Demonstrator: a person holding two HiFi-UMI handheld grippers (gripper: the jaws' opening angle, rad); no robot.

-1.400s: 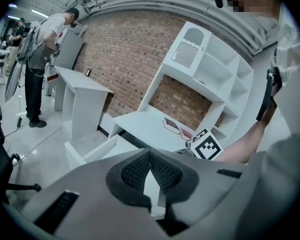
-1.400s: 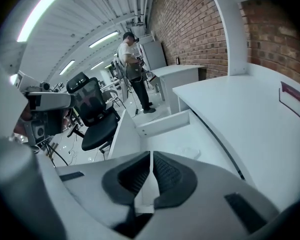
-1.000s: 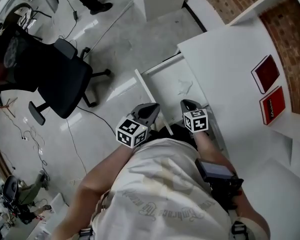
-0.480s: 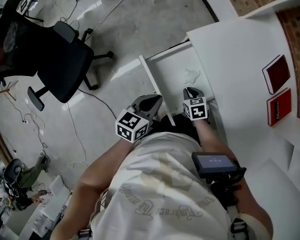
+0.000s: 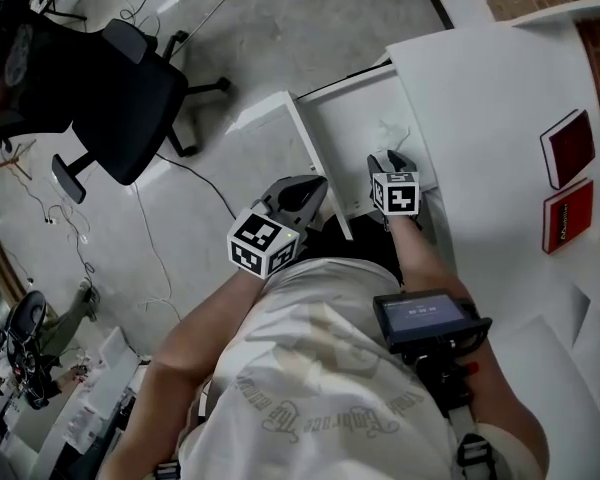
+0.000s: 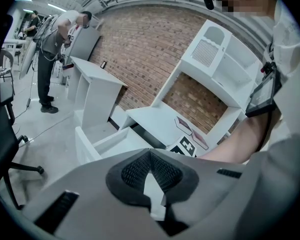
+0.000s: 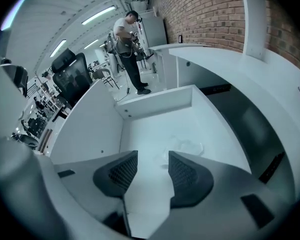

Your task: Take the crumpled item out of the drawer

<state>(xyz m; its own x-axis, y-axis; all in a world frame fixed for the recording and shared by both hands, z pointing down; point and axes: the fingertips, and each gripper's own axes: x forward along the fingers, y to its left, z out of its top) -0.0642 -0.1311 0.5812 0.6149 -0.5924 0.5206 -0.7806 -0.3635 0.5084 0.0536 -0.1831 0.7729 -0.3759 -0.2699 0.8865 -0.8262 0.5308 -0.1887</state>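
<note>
Two grippers at the open white drawer

The left gripper [image 6: 149,155] hangs just outside the drawer [image 5: 318,158], its jaws pressed together on nothing. Inside, the crumpled item [image 7: 188,146] lies on the drawer floor just ahead of the right gripper [image 7: 152,160], whose jaws are opening, with nothing between them.

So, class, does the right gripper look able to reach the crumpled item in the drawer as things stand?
Probably yes. The drawer is pulled open, and the crumpled item lies uncovered on its floor just ahead of the right gripper, whose jaws are opening with nothing between them.
</note>
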